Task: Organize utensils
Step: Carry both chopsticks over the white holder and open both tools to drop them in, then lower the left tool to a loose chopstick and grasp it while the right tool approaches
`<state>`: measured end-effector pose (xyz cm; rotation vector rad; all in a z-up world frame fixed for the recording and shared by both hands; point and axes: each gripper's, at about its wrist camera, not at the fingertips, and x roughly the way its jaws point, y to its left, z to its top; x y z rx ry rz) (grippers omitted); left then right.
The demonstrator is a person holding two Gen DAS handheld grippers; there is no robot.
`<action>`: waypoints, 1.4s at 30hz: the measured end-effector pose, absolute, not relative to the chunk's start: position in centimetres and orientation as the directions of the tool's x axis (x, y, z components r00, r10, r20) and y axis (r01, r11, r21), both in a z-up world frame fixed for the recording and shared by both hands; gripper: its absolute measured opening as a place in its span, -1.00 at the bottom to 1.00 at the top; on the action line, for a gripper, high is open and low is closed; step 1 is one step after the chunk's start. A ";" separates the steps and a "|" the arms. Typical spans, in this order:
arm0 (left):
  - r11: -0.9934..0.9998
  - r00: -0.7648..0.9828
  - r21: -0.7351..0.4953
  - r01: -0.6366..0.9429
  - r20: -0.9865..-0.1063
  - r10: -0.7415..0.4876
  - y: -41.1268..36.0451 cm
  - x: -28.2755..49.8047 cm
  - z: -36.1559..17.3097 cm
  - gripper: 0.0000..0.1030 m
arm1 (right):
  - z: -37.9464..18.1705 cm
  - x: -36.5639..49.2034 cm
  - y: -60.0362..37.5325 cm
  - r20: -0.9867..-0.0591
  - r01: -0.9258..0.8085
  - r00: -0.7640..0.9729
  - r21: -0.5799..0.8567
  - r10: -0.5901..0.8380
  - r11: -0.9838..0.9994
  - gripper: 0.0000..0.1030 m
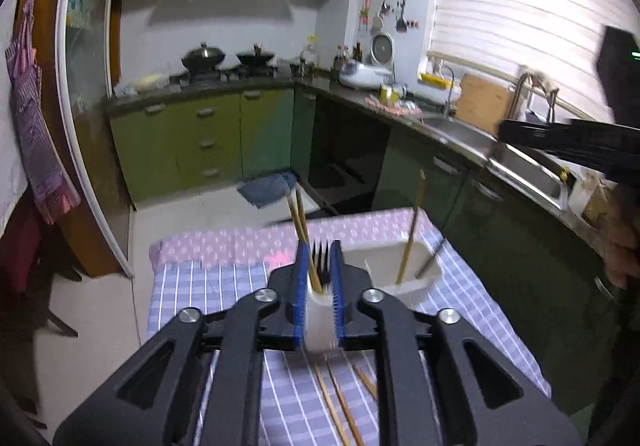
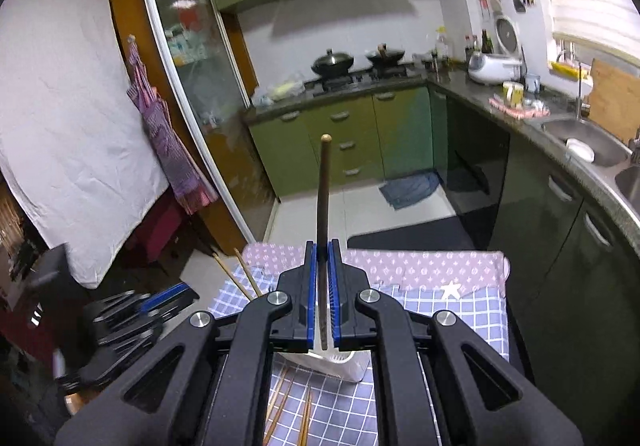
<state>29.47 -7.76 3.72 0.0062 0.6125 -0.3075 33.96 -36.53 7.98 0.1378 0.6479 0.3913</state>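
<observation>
- Green kitchen cabinets (image 1: 208, 134) run along the far wall, with two black pans on the stove above them and a steel sink (image 2: 588, 142) under the window blinds.
- Nearest the cameras stands a small table under a blue checked cloth (image 1: 208, 294), with a pink patterned cloth (image 2: 424, 266) across its far end.
- On the table sits a white holder (image 1: 400, 270) with compartments; a fork (image 1: 322, 252) and two chopsticks (image 1: 300, 224) stand in its left section, and one more chopstick (image 1: 412, 230) leans in the wider right section.
- Loose chopsticks (image 1: 336, 402) lie flat on the checked cloth just in front of the holder.
- The left gripper (image 1: 319, 274) straddles the holder's left section; its blue pads sit just beside the white walls, slightly parted, though the blur hides whether they press.
- The right gripper (image 2: 323, 278) is clenched on a dark chopstick (image 2: 323, 190), which stands nearly upright between the pads, its lower end over the holder.
- A hand (image 1: 622, 246) grips the right tool at the edge of the left view.
</observation>
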 end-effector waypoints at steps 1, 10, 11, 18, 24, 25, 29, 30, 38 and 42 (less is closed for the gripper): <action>0.954 0.763 -0.087 0.287 -0.582 -0.283 -7.5 29.1 3.4 -0.63 | 7.2 34.3 -36.2 -0.575 -0.313 0.717 0.240 0.394 0.919 -0.87; 0.946 0.615 -0.116 0.304 -0.734 -0.288 -6.6 27.2 -1.2 -0.62 | 1.5 35.6 -34.1 -0.651 -0.305 0.662 0.219 0.372 0.927 -0.86; 0.945 0.606 -0.111 0.308 -0.743 -0.285 -6.8 27.0 -1.7 -0.62 | 1.5 35.5 -34.2 -0.649 -0.304 0.665 0.216 0.369 0.928 -0.86; 0.948 0.507 -0.124 0.293 -0.820 -0.264 -7.5 27.8 -5.1 -0.59 | 3.3 30.9 -36.0 -0.588 -0.335 0.707 0.212 0.394 0.918 -0.84; 0.958 0.343 -0.140 0.250 -0.912 -0.223 -8.3 29.2 -10.0 -0.59 | -0.2 25.9 -37.5 -0.629 -0.356 0.670 0.195 0.395 0.914 -0.70; 0.959 0.316 -0.144 0.243 -0.923 -0.219 -8.5 29.4 -10.9 -0.59 | -1.4 25.5 -37.8 -0.646 -0.352 0.656 0.198 0.392 0.915 -0.70; 0.970 0.216 -0.151 0.193 -0.957 -0.192 -9.0 30.7 -14.2 -0.59 | -6.8 25.2 -38.8 -0.732 -0.321 0.576 0.206 0.363 0.924 -0.70; 0.970 0.198 -0.158 0.187 -0.961 -0.195 -9.1 31.0 -14.7 -0.59 | -7.9 25.3 -39.0 -0.746 -0.316 0.560 0.211 0.362 0.925 -0.70; 0.979 0.148 -0.148 0.143 -0.974 -0.169 -9.8 32.5 -16.4 -0.59 | -13.7 25.8 -40.5 -0.803 -0.276 0.474 0.254 0.361 0.927 -0.70; 0.981 0.132 -0.136 0.140 -0.979 -0.155 -10.4 32.9 -16.6 -0.59 | -14.8 25.8 -40.5 -0.811 -0.275 0.459 0.257 0.361 0.927 -0.56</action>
